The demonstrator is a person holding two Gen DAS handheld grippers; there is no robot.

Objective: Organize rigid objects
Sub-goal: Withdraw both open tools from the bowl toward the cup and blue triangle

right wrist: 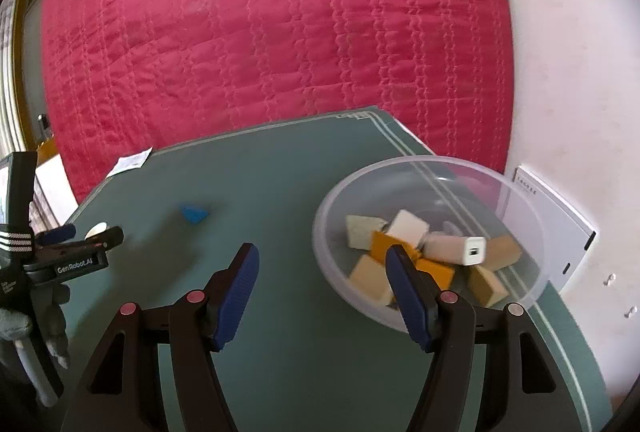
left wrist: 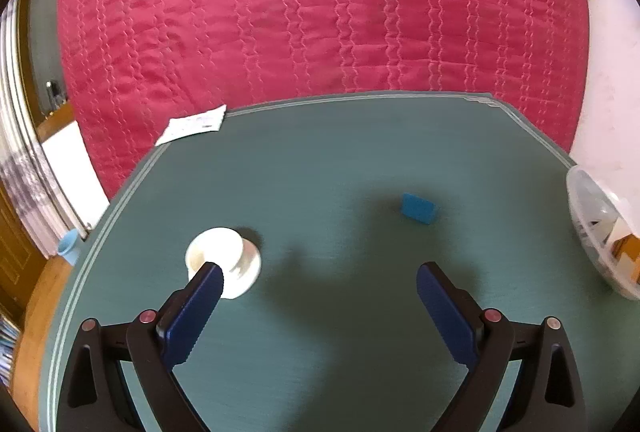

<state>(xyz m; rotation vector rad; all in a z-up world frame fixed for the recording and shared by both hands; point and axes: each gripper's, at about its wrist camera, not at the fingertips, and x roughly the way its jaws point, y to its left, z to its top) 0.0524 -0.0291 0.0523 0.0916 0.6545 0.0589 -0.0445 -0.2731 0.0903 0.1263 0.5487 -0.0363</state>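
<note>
A white spool-shaped object (left wrist: 230, 260) stands on the green mat (left wrist: 320, 160), just past my left gripper's left fingertip. My left gripper (left wrist: 320, 274) is open and empty. A blue block (left wrist: 419, 208) lies farther out, to the right of centre; it also shows in the right wrist view (right wrist: 194, 213). A clear plastic bowl (right wrist: 524, 288) holds several tan, orange and white blocks and a white charger (right wrist: 456, 249). My right gripper (right wrist: 322, 256) is open and empty, its right finger in front of the bowl's near rim. The left gripper (right wrist: 72, 238) shows at that view's left edge.
A red quilted bed (left wrist: 320, 12) lies beyond the mat. A white paper slip (left wrist: 192, 126) sits at the mat's far left corner. A white box (right wrist: 556, 228) lies right of the bowl. The bowl's rim (left wrist: 576, 200) shows at the left wrist view's right edge.
</note>
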